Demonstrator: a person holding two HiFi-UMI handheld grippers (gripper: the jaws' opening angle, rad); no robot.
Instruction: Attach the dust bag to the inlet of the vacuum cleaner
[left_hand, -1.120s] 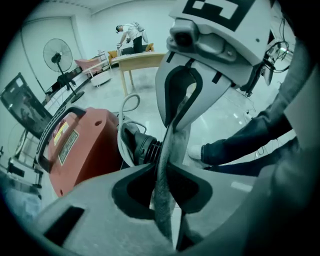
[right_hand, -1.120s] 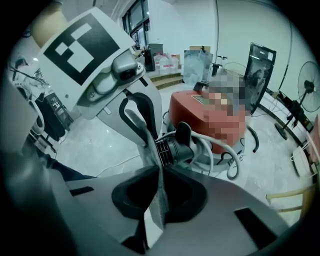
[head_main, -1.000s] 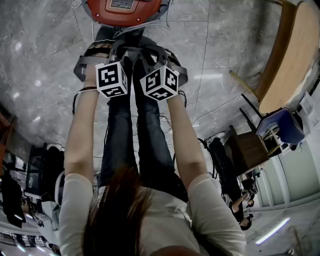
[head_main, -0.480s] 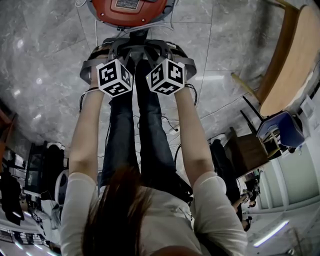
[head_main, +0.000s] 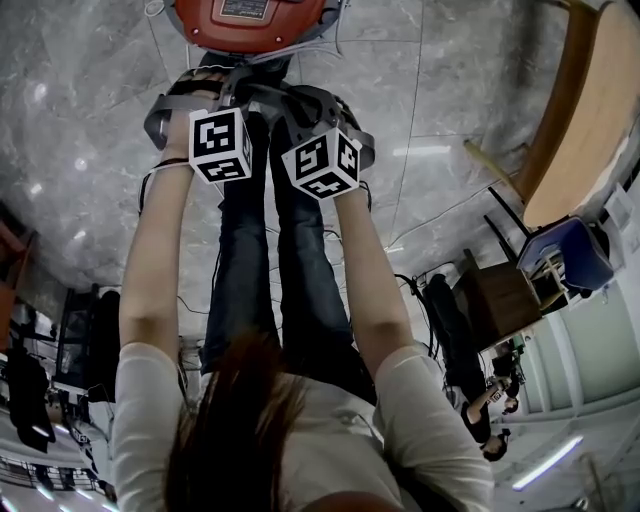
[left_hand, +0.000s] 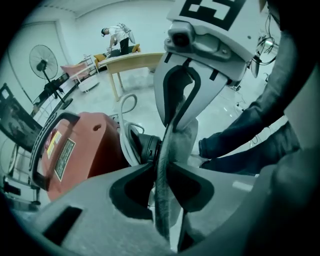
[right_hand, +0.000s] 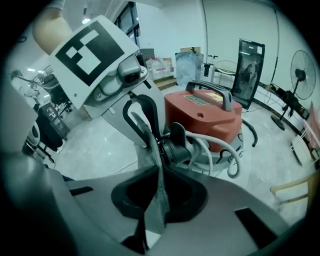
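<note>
- Step in hand: fitting. Both grippers are on the dust bag (left_hand: 186, 141) at its grey fabric edge, right up against the black inlet (right_hand: 176, 148) of the red vacuum cleaner (right_hand: 212, 114), which sits on the floor ahead of the person's feet.
- Left gripper (left_hand: 161, 172): jaws narrow but opening. Bag fabric runs between them and the pads look to touch it.
- Right gripper (right_hand: 159, 172): jaws nearly together, pinched on the same fabric, just beside the left one.
- Bag mouth vs inlet: the fabric hides the joint, so can't tell if it's seated.
- Next, prob.: keep the right grip firm, push the bag opening square over the inlet, and check it sits all round before letting go. Risk is the bag slipping off as the left eases.
</note>
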